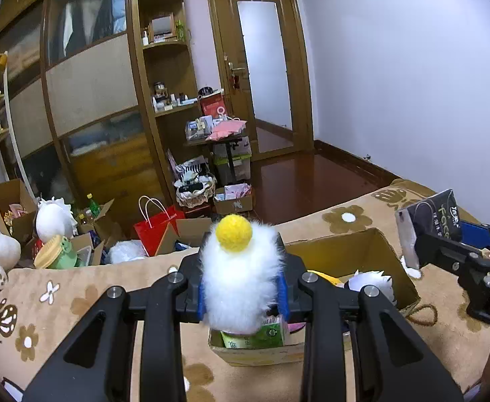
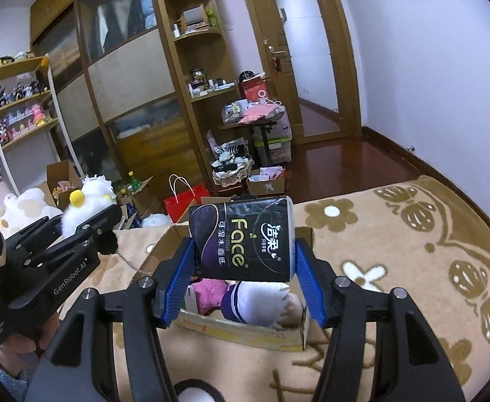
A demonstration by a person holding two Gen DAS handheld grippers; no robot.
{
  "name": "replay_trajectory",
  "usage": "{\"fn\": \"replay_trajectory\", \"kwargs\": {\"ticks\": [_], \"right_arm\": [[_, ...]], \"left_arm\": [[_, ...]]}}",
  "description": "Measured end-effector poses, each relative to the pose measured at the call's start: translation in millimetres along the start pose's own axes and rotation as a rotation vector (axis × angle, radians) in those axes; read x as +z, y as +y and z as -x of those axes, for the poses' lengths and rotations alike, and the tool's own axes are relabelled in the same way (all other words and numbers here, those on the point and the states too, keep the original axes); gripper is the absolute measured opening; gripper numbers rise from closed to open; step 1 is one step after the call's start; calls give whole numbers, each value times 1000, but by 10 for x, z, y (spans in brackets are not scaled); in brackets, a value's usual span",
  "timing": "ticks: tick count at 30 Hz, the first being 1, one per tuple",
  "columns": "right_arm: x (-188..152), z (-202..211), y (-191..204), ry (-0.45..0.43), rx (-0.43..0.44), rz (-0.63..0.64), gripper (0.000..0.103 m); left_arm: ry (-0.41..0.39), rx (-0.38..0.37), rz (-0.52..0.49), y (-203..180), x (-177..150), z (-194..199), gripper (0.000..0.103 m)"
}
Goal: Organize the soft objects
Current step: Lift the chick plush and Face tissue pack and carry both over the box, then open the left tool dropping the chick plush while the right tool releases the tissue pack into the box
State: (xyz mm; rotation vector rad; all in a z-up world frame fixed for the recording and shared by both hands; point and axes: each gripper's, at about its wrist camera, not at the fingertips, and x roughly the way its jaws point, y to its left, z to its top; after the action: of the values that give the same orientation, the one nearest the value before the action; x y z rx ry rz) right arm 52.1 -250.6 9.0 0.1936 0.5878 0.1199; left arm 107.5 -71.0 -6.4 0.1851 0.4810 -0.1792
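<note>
In the left wrist view, the left gripper [image 1: 241, 296] clamps a white fluffy toy [image 1: 240, 274] with a yellow pompom, held above the cardboard box [image 1: 392, 258] on the floral blanket [image 1: 77, 288]. In the right wrist view, the right gripper [image 2: 243, 276] squeezes a black tissue pack [image 2: 241, 238] over the same box [image 2: 245, 333], where a pink plush [image 2: 210, 293] and a white plush [image 2: 261, 305] lie.

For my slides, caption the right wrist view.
Right claw holding a black tissue pack above the cardboard box.
</note>
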Motion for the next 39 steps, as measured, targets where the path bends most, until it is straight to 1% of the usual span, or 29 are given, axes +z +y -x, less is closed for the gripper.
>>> {"fn": "replay_trajectory", "kwargs": {"ticks": [6, 11, 19, 23, 28, 29, 31, 33, 35, 37, 39], "right_arm": [[-60, -207, -1, 40, 7, 32, 63], [-137, -370, -53, 89, 13, 22, 63], [-246, -610, -67, 147, 16, 43, 63], [-299, -687, -66, 170, 22, 44, 64], [-338, -731, -51, 182, 14, 53, 65], [-341, -739, -47, 184, 14, 54, 65], [-353, -746, -44, 190, 21, 50, 65], [-360, -751, -41, 194, 20, 48, 65], [-370, -752, -39, 198, 20, 48, 66], [-375, -747, -39, 200, 15, 49, 66], [-370, -727, -44, 192, 4, 47, 75]], "left_arm": [[57, -17, 66, 115, -60, -230, 30], [107, -38, 82, 135, -155, -397, 30], [213, -115, 88, 92, -288, -654, 31], [264, -128, 92, 72, -365, -756, 33], [305, -131, 101, 99, -421, -827, 34], [310, -129, 101, 105, -426, -837, 35], [314, -127, 101, 113, -427, -830, 40], [307, -122, 105, 120, -427, -820, 58], [300, -120, 104, 126, -419, -803, 60], [310, -113, 100, 130, -426, -809, 61], [325, -93, 96, 142, -433, -809, 65]]}}
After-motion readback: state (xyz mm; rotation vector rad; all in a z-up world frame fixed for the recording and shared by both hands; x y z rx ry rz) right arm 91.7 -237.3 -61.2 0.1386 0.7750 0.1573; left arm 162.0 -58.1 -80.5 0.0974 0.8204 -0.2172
